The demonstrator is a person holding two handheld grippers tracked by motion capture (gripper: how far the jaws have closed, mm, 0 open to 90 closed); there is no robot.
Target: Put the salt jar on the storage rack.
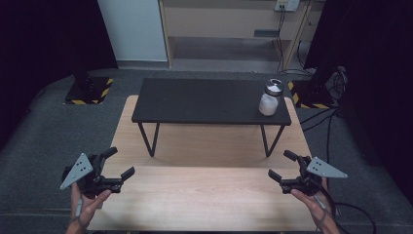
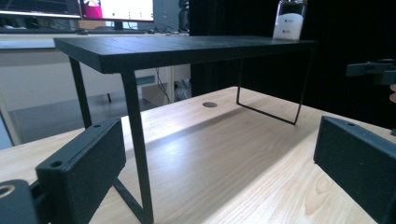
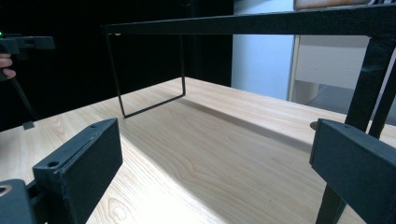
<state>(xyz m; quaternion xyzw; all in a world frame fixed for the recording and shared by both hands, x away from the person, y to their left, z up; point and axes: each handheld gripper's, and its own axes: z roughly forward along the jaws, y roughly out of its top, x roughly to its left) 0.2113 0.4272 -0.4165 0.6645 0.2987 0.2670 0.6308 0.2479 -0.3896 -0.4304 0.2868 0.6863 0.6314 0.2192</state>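
On the light wooden table [image 1: 204,195], a low black shelf [image 1: 204,100] stands on thin metal legs across the far half. A white jar [image 1: 269,99] with a silver lid stands upright on the shelf top near its right end; the left gripper view shows it at the far corner [image 2: 289,21]. The left gripper [image 1: 118,165] is held at the table's near left edge, jaws spread wide apart and gripping nothing. The right gripper [image 1: 282,165] is held at the near right edge, jaws likewise released and empty. Both grippers point inward toward the shelf, well apart from the jar.
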